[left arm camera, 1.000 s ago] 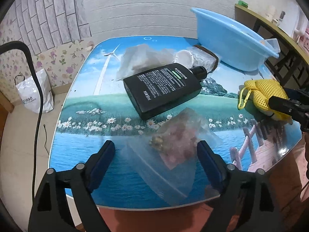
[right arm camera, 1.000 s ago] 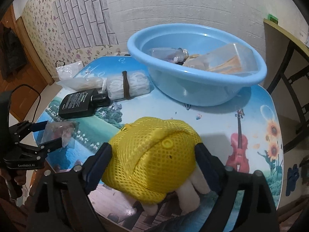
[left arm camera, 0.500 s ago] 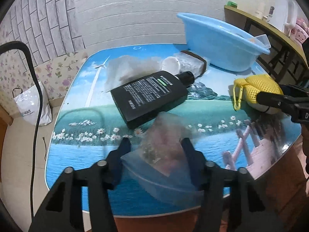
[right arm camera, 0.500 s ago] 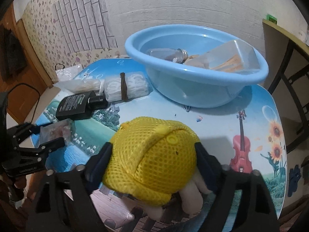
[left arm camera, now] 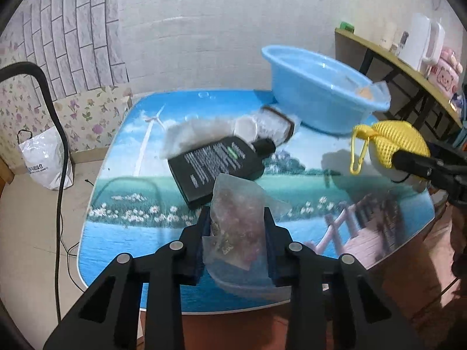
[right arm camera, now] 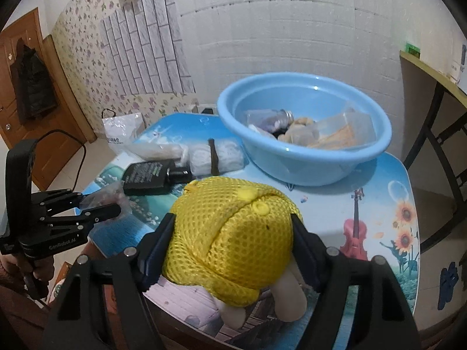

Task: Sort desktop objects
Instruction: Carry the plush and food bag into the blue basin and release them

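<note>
My left gripper (left arm camera: 237, 233) is shut on a clear plastic bag of dried pinkish bits (left arm camera: 238, 218) and holds it lifted above the table's near edge; it also shows in the right wrist view (right arm camera: 100, 201). My right gripper (right arm camera: 233, 239) is shut on a plush toy in a yellow mesh cap (right arm camera: 233, 233), raised above the table; the toy also shows in the left wrist view (left arm camera: 394, 143). A blue basin (right arm camera: 306, 160) stands at the back right and holds a small bottle, bags and other items.
On the picture-printed table (left arm camera: 122, 204) lie a black flat bottle (left arm camera: 216, 169), a white crinkled bag (left arm camera: 198, 134) and a banded pack of white pads (left arm camera: 271, 125). A white shopping bag (left arm camera: 38, 160) sits on the floor at left. A wooden side table (left arm camera: 394, 61) stands at right.
My left gripper has closed on the clear bag and lifted it off the table. My right gripper has risen with the yellow-capped toy still held.
</note>
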The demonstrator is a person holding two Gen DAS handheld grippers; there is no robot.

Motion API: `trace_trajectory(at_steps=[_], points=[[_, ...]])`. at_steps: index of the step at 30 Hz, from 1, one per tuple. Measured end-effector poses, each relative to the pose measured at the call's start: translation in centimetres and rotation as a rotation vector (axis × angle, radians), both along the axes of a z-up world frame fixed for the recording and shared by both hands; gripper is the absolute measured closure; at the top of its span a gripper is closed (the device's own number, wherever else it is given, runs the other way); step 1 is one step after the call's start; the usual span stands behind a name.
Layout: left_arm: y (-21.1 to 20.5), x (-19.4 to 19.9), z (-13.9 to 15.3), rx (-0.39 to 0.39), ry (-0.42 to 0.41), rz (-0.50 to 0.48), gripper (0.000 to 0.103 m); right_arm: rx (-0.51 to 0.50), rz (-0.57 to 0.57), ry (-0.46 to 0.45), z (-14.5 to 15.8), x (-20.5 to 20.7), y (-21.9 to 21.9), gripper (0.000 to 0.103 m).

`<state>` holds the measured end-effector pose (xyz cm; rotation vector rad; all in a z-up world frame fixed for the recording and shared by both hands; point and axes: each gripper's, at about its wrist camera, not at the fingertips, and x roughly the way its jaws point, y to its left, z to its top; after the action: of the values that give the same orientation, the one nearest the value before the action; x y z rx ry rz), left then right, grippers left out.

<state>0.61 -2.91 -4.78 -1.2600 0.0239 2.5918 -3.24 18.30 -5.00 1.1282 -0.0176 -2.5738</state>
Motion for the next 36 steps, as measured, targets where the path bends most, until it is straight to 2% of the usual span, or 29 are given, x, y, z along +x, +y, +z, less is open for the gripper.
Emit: trace_trajectory(at_steps=[6, 12, 21, 27, 36], points=[[-0.1, -0.2, 3.3, 0.033, 0.047, 0.026, 0.072, -0.027, 0.019, 0.038, 2.1, 0.4, 0.0, 0.028], [0.6, -0.9, 6.2, 0.058, 0.090, 0.025, 0.072, -0.059, 0.043, 0.123, 5.2, 1.3, 0.2, 0.028], [3.3, -2.8, 9.5, 0.074, 0.136, -0.021, 0.072, -0.084, 0.030, 0.195, 7.8, 0.3, 1.6, 0.028], [5.9, -5.4, 10.9, 0.065, 0.159, -0.060, 0.072, -0.082, -0.004, 0.227, 9.1, -2.4, 3.3, 0.028], [10.6, -11.0, 10.8, 0.060, 0.149, -0.124, 0.072, -0.064, -0.052, 0.185, 7.6, -8.0, 6.5, 0.028]])
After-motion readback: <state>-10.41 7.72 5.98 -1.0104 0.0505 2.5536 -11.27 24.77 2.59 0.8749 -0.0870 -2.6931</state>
